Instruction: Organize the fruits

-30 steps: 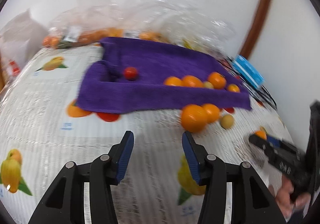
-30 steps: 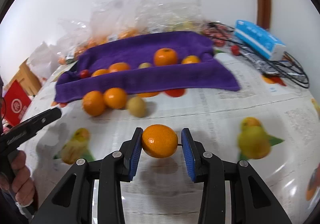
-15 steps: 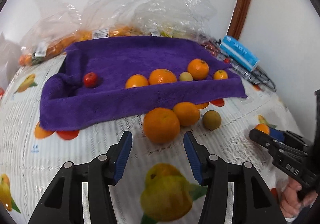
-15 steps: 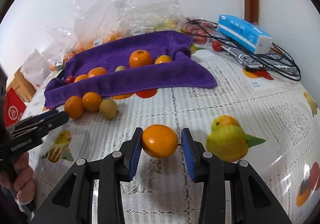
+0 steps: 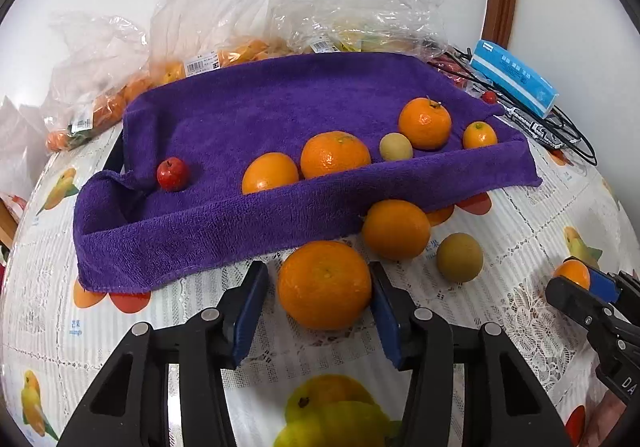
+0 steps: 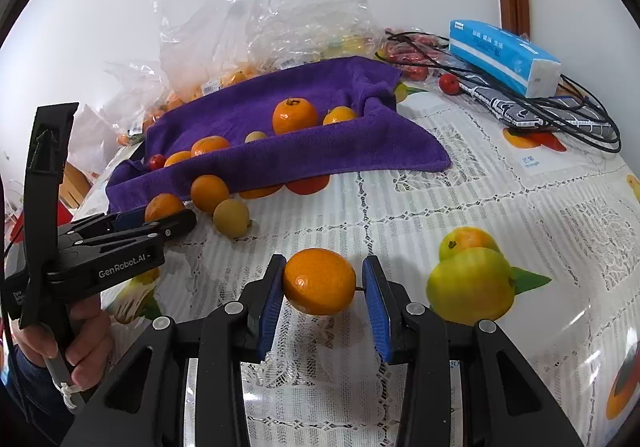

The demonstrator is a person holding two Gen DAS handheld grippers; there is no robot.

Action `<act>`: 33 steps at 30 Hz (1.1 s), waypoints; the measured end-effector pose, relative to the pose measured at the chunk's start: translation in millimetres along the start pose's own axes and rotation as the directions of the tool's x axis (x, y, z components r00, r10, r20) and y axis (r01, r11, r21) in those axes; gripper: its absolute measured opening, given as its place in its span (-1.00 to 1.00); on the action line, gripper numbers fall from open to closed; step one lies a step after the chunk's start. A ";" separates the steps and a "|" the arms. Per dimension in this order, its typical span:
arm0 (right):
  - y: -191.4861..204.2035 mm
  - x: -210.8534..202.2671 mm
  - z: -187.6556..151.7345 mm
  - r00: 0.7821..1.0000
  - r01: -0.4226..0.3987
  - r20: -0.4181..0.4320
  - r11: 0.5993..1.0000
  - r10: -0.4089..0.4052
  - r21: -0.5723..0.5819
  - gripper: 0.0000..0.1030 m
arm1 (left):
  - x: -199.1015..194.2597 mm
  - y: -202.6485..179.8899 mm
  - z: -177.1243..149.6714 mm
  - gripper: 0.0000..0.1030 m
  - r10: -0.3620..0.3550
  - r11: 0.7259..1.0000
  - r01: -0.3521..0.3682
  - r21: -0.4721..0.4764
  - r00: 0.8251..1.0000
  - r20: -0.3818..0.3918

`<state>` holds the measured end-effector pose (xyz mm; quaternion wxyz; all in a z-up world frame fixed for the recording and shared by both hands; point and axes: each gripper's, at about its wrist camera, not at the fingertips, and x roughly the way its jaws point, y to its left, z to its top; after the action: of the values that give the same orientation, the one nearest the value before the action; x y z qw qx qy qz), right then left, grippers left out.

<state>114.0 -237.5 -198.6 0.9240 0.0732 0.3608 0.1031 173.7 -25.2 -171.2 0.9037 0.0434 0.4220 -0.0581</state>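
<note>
In the left wrist view, the left tongs stand apart around a large orange on the counter just before the purple towel, whose front fold partly hides fruit. In the right wrist view, the right tongs hold a small orange above the counter, though contact at the right pad is hard to make out.

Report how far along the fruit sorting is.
Done: six fruits lie on the purple towel. In hand: the right gripper holds a small orange; the open left gripper straddles a big orange on the table. Left: another orange and a brownish fruit beside the towel.
</note>
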 end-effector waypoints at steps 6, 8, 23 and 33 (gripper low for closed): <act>0.7 0.9 0.2 1.000 -0.005 -0.004 1.000 0.005 -0.005 -0.24 | 1.2 1.7 0.4 -0.07 -0.009 1.000 0.009 -0.006 1.000 -0.001; 0.5 1.0 0.1 1.000 -0.006 -0.005 1.000 0.006 -0.005 -0.24 | 2.3 1.5 0.8 -0.07 -0.012 1.000 0.012 -0.008 1.000 -0.001; 5.4 1.6 -0.4 1.000 -0.001 -0.013 0.999 0.000 -0.047 -0.24 | -2.5 9.4 -2.4 -0.25 -0.111 0.992 0.113 -0.050 0.993 0.027; 7.3 -0.3 -1.0 1.000 -0.020 -0.008 0.998 0.020 -0.055 -0.24 | -17.7 24.4 -10.3 -0.25 -0.176 0.973 0.191 -0.128 0.978 0.116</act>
<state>112.1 -230.5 -197.5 0.9233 0.0507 0.3603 0.1227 158.1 1.5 -163.5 0.9159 -0.0617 0.3798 -0.1141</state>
